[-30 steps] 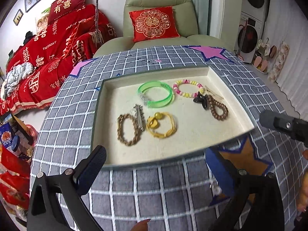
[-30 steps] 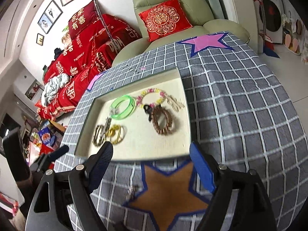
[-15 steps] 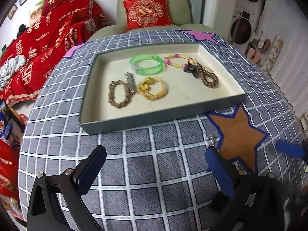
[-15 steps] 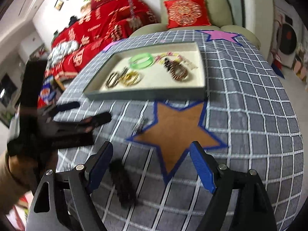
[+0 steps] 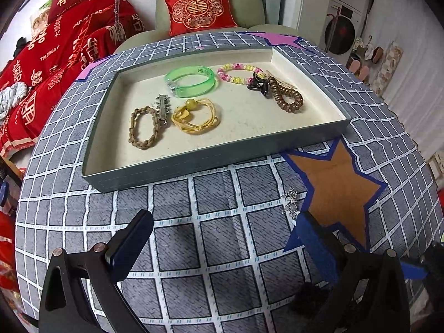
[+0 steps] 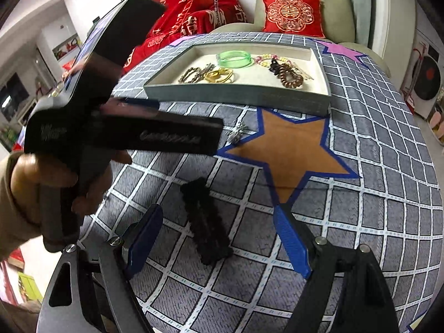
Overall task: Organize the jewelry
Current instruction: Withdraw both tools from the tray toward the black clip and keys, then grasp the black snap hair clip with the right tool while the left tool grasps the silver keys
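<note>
both grippers, left gripper [image 5: 222, 247] and right gripper [image 6: 217, 238], are pulling back, gaping empty; fuzzy black clip [image 6: 206, 222] is lying between right fingers on checked tabletop [image 6: 374, 144].

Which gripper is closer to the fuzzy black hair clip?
Right. The right gripper is open with the black clip lying between its fingers. The left gripper is open too, with the clip beside and behind its right finger.

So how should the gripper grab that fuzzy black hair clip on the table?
Probably from straight above, across the narrow middle of the black hair clip. It lies flat on the tablecloth, long and thin, running away from the open right gripper, so its fingers would likely close on the two long sides.
</note>
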